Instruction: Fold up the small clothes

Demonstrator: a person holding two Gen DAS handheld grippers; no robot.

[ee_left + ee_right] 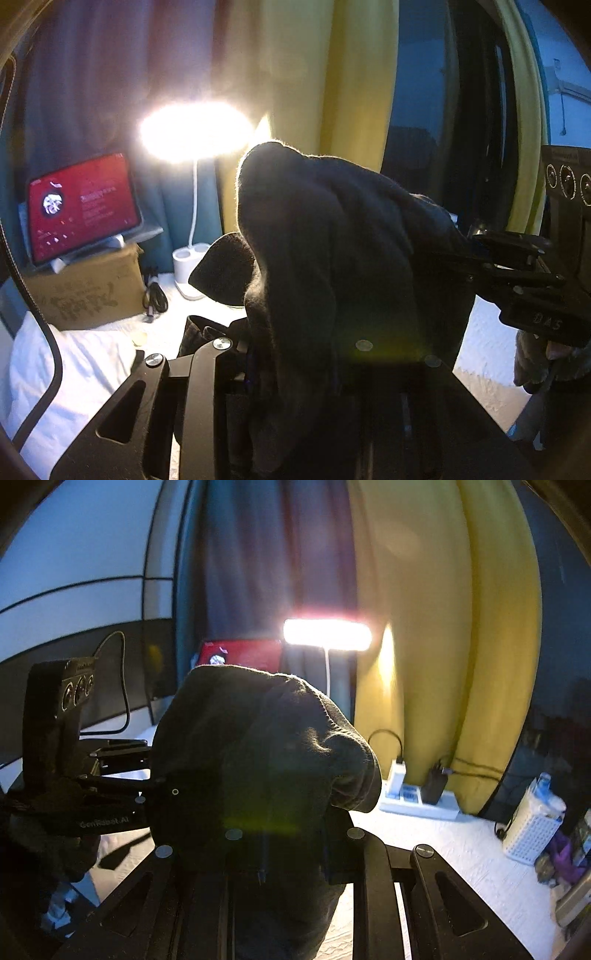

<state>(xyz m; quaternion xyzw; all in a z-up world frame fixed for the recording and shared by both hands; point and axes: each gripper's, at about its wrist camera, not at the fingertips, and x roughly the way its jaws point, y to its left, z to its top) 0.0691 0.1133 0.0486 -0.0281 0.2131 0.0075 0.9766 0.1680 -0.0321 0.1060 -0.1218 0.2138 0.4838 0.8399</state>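
Observation:
A dark, fuzzy small garment (332, 236) hangs in the air between my two grippers, above a white bed cover (74, 365). My left gripper (295, 369) is shut on its near edge; the cloth drapes over the fingers and hides them. My right gripper (480, 254) comes in from the right and is shut on the garment's other edge. In the right wrist view the same garment (258, 746) bulges over my right gripper (266, 853), and the left gripper (144, 775) grips it from the left.
A lit desk lamp (195, 129), a tablet with a red screen (81, 206) on a cardboard box (88, 291) and a cable stand at the back. A power strip (417, 797) and a white basket (532, 827) sit to the right, by yellow curtains (443, 627).

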